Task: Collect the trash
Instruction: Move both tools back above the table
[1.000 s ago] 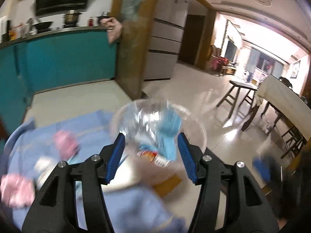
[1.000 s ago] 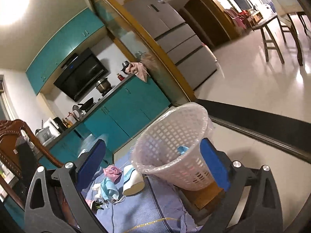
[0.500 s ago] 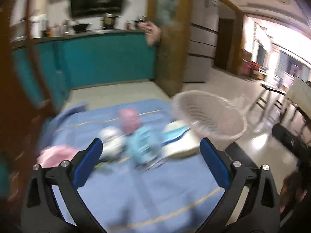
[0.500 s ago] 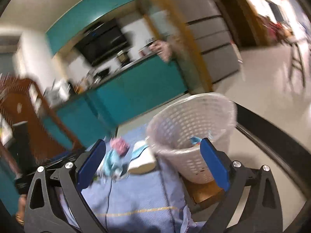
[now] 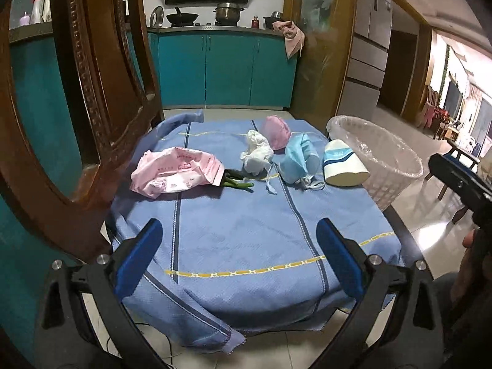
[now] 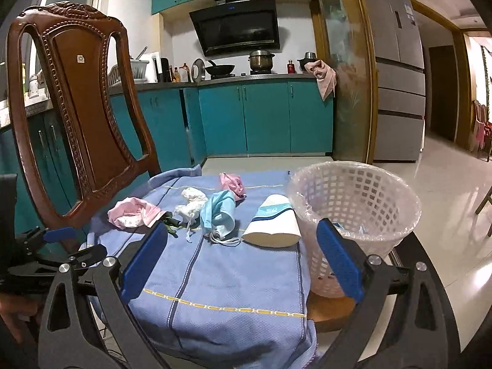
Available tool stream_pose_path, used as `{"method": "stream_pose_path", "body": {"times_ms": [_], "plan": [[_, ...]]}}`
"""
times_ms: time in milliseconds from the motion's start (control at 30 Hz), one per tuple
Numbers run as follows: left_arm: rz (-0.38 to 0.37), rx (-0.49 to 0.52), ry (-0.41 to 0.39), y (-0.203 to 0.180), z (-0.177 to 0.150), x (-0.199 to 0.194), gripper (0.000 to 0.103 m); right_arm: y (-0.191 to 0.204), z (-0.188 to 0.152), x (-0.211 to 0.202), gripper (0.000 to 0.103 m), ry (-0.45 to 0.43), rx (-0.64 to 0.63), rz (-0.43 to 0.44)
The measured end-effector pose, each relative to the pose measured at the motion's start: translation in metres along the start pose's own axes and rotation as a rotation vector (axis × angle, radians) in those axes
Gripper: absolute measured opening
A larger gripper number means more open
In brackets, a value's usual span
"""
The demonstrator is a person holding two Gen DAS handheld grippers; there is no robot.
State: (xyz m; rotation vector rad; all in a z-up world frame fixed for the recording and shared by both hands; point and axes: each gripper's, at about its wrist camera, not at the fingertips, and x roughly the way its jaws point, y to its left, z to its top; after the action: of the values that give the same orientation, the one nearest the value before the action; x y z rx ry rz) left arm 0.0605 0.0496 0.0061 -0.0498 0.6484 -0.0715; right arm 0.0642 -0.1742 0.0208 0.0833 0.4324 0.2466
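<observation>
Trash lies on a blue cloth (image 5: 246,233) over a small table: a pink wrapper (image 5: 175,172) (image 6: 132,212), green stems (image 5: 238,182), a white tissue wad (image 5: 256,152) (image 6: 190,203), a pink crumpled piece (image 5: 276,132) (image 6: 232,184), a blue face mask (image 5: 299,161) (image 6: 219,215) and a paper cup on its side (image 5: 343,167) (image 6: 273,226). A lined white basket (image 5: 387,166) (image 6: 353,215) stands at the right. My left gripper (image 5: 238,261) and right gripper (image 6: 243,258) are open and empty, short of the trash.
A carved wooden chair (image 6: 77,117) (image 5: 92,98) stands at the table's left. Teal kitchen cabinets (image 6: 261,117) and a fridge (image 6: 396,77) are behind. Shiny floor lies to the right. The left gripper also shows at the left edge of the right wrist view (image 6: 46,246).
My left gripper has opened wide and swung left from over the basket, back to the table's near edge. My right gripper turned left and now faces the trash.
</observation>
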Motion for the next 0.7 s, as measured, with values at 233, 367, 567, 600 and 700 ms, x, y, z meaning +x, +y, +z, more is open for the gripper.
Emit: {"method": "stream_pose_path", "body": {"times_ms": [233, 367, 567, 600, 700], "plan": [[0.001, -0.007, 0.005, -0.0032, 0.0001, 0.0016, 0.1, -0.0012, 0.0011, 0.0024, 0.095, 0.01, 0.01, 0.003], [0.004, -0.009, 0.007, -0.0042, 0.0005, 0.0024, 0.1, -0.0024, 0.0014, 0.0023, 0.095, 0.012, 0.014, 0.006], [0.007, 0.002, 0.016, -0.0069, -0.0004, 0.0058, 0.1, -0.0033, 0.0003, 0.0025, 0.095, 0.011, 0.018, 0.01], [0.008, 0.003, 0.016, -0.0069, -0.0005, 0.006, 0.1, -0.0029, 0.0004, 0.0024, 0.095, 0.011, 0.016, 0.01], [0.009, 0.003, 0.019, -0.0072, -0.001, 0.007, 0.1, -0.0027, 0.0003, 0.0021, 0.095, 0.011, 0.016, 0.014]]}}
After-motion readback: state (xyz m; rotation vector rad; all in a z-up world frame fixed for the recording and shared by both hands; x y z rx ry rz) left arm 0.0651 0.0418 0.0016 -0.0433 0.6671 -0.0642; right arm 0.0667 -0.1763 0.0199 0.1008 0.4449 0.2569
